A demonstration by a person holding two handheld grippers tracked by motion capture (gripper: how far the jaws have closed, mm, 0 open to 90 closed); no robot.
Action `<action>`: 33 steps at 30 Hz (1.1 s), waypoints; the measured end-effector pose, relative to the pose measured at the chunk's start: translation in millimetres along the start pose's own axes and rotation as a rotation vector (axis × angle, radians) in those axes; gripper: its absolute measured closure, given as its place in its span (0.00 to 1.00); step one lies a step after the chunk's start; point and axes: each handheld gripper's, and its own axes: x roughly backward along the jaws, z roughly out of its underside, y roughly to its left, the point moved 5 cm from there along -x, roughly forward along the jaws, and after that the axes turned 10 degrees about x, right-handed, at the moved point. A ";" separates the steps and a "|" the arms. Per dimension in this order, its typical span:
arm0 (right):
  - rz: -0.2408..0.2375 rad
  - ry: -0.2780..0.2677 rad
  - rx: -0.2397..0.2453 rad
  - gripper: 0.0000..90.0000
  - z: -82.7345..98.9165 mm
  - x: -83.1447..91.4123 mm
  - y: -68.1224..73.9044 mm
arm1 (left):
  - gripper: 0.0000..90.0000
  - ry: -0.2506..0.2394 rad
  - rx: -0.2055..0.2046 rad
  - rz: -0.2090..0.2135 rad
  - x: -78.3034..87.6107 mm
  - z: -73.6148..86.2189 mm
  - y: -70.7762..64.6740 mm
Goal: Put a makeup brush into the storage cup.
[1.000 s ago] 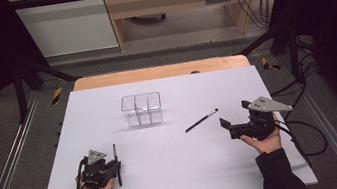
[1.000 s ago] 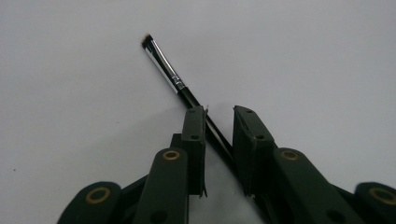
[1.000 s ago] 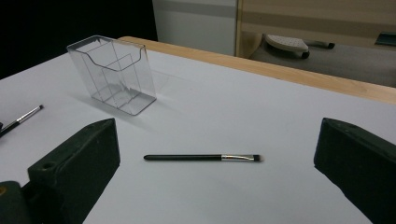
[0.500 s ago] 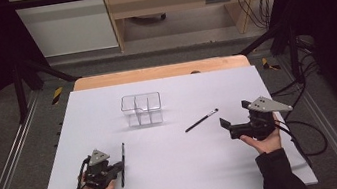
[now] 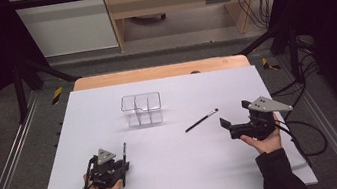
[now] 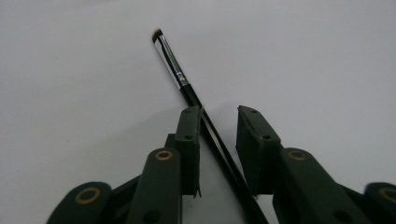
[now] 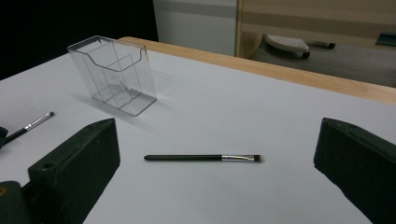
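Left gripper has just eased its jaws slightly apart around one makeup brush, 2nd brush lies before wide-open, empty right gripper; clear organizer empty, nothing stowed yet.

Brush handle end beyond frame edge

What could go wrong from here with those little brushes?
1. The left gripper's jaws have just been opening, and the thin brush between them seems to lean on one pad; it could slip or roll away.
2. The clear holder looks light; a nudge while dropping a brush in might tip it.
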 end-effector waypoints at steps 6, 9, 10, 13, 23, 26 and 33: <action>-0.002 0.000 -0.001 0.01 0.1 -0.5 0.3 | 0.86 0.022 -0.030 -0.001 0.5 -1.0 -1.0; -0.004 0.002 -0.001 0.01 0.4 -0.8 0.6 | 0.88 0.035 -0.055 0.012 0.9 -0.8 -4.0; -0.004 0.002 -0.001 0.01 0.4 -0.8 0.6 | 0.88 0.038 -0.061 0.014 1.0 -0.9 -4.7; -0.004 0.002 0.000 0.01 0.4 -0.8 0.6 | 0.89 0.045 -0.073 0.025 1.9 -0.8 -4.9; -0.003 0.003 -0.001 0.01 0.4 -0.9 0.5 | 0.77 0.024 -0.060 0.032 -3.6 -4.3 -4.9; -0.004 0.003 -0.002 0.01 0.4 -0.9 0.4 | 0.77 0.017 -0.057 0.028 -6.9 -7.1 -5.2; -0.005 0.001 -0.003 0.01 0.1 -0.8 0.5 | 0.89 0.035 -0.079 0.012 -9.7 -10.6 -8.3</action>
